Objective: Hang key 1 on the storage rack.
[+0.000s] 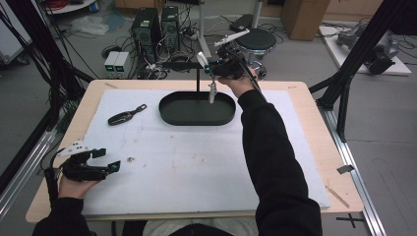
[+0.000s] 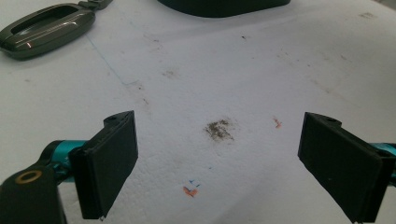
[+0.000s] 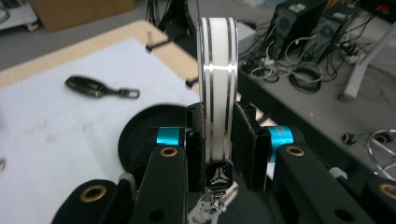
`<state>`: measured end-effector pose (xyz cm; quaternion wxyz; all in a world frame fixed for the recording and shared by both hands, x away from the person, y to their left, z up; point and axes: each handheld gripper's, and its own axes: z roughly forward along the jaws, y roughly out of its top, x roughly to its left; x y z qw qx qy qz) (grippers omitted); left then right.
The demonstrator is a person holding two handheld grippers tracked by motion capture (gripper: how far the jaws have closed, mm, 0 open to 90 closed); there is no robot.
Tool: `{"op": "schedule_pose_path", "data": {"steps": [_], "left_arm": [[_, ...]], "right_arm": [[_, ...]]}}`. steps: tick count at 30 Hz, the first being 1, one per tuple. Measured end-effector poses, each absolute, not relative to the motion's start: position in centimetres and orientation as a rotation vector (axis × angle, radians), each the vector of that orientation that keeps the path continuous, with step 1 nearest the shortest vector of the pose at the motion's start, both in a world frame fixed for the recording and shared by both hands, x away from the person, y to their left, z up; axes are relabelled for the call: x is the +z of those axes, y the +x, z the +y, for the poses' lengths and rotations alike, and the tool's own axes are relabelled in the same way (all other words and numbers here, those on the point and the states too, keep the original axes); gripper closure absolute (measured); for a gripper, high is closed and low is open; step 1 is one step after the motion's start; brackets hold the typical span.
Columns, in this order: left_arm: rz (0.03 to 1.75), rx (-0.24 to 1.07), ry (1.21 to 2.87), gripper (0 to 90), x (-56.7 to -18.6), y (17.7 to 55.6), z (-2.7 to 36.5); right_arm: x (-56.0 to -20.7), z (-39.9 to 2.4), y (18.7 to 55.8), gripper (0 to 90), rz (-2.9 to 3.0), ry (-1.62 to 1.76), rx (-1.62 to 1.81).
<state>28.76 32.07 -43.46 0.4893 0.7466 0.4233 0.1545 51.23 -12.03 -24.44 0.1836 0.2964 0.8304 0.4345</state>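
Observation:
My right gripper (image 1: pixel 210 67) is held up at the far side of the table, shut on a white key fob (image 1: pixel 202 60) with silver stripes. In the right gripper view the white fob (image 3: pixel 217 84) stands edge-on between the jaws of that gripper (image 3: pixel 218 144), and its metal ring (image 1: pixel 212 92) dangles over a black oval tray (image 1: pixel 169 115). A thin black stand (image 1: pixel 198 78) with a crossbar rises from the tray's back edge. A dark key fob (image 1: pixel 125 116) lies flat on the white mat to the tray's left. My left gripper (image 1: pixel 105 160) rests low at the near left, open and holding nothing.
The left gripper view looks along the open left gripper (image 2: pixel 226 161) over stained white mat (image 2: pixel 219 129), with the dark fob (image 2: pixel 44 29) and tray edge (image 2: pixel 224 5) far ahead. Computers and cables (image 1: pixel 155 29) crowd the floor behind the table. Black frame legs (image 1: pixel 344 93) flank the right side.

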Motion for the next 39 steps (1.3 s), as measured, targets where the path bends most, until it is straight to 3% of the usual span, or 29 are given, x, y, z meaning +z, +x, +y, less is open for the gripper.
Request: {"op": "schedule_pose_path", "data": {"steps": [16, 39], "left_arm": [[1.028, 0.374, 1.82, 12.4, -43.5, 28.9, 32.0], [1.028, 0.37, 1.813, 12.5, -43.6, 29.0, 32.2]], "right_arm": [[-22.9, -8.8, 52.6, 75.4, 2.182, 0.738, 1.07], [-24.0, -7.3, 54.0, 75.3, 2.162, 0.807, 1.071]]}}
